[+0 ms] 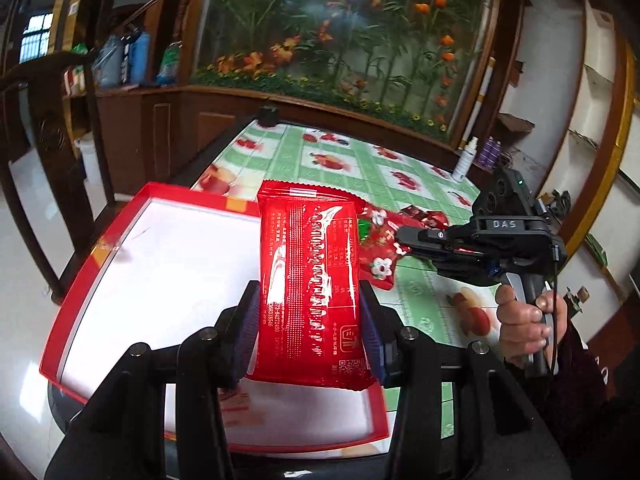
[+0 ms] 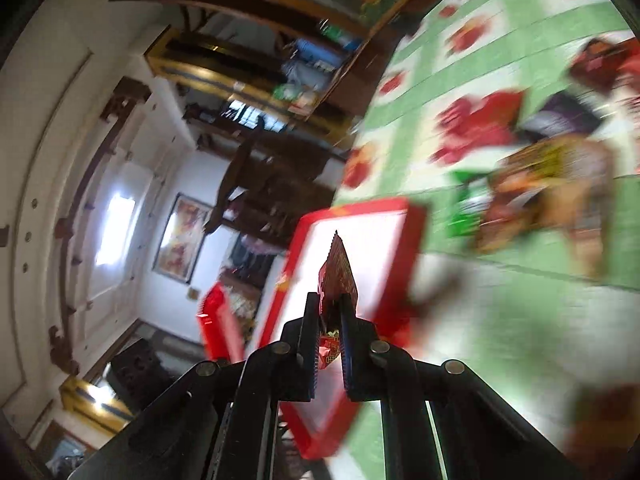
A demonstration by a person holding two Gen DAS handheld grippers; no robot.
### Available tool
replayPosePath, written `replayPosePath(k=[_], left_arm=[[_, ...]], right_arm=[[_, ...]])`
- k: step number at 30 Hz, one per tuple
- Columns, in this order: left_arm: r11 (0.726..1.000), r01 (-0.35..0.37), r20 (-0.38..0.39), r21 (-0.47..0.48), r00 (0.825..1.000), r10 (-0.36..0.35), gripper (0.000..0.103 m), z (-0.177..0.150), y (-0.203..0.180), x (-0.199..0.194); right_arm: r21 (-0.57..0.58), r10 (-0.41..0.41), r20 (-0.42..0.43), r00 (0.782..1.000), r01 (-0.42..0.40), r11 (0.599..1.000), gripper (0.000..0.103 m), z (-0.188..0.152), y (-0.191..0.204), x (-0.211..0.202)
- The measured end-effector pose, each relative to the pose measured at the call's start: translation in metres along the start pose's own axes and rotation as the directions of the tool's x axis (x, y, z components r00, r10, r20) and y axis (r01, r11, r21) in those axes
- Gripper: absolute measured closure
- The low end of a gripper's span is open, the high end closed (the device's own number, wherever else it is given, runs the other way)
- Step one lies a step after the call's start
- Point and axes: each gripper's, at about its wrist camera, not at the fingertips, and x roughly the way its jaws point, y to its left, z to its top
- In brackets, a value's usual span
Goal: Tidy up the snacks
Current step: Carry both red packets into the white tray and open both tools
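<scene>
Left tongs [image 1: 308, 336] clamp a glossy red foil snack packet [image 1: 310, 280] over the shallow red-rimmed, white-lined box [image 1: 168, 272] at the table's near left; right tongs [image 2: 329, 344] pinch a small dark-red wrapped snack [image 2: 338, 276]. Box looks nearly empty w/ only a small label inside. Job appears just begun: approx. a handful of mixed snack wrappers [image 1: 384, 236] await, far right on the green-checked cloth.

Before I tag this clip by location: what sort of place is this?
Probably a home living or dining room: a table under a green checked fruit-print cloth, dark carved wooden chair, and a wood-framed flower mural.
</scene>
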Motion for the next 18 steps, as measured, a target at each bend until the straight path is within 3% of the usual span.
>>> replayPosePath(k=[6, 10, 13, 15, 18], left_arm=[[0.999, -0.05, -0.019, -0.003, 0.999, 0.05, 0.058, -0.005, 0.01, 0.007], [0.995, -0.096, -0.022, -0.01, 0.995, 0.096, 0.058, -0.006, 0.016, 0.009], [0.991, -0.129, -0.015, -0.032, 0.992, 0.128, 0.058, -0.003, 0.021, 0.01], [0.986, -0.161, 0.0, -0.037, 0.987, 0.161, 0.058, -0.001, 0.023, 0.008], [0.98, -0.189, 0.027, -0.062, 0.981, 0.191, 0.056, 0.004, 0.028, 0.001]], right_arm=[[-0.021, 0.018, -0.093, 0.996, -0.02, 1.0, 0.09, -0.005, 0.016, 0.047], [-0.022, -0.005, -0.134, 0.991, 0.002, 1.0, 0.09, -0.006, 0.014, 0.057], [-0.001, 0.007, -0.091, 0.996, -0.007, 1.0, 0.085, 0.0, 0.011, 0.046], [0.024, -0.014, -0.046, 0.999, 0.015, 1.0, 0.071, 0.005, 0.004, 0.033], [0.071, -0.028, -0.016, 0.999, 0.029, 0.997, 0.07, 0.007, -0.005, 0.022]])
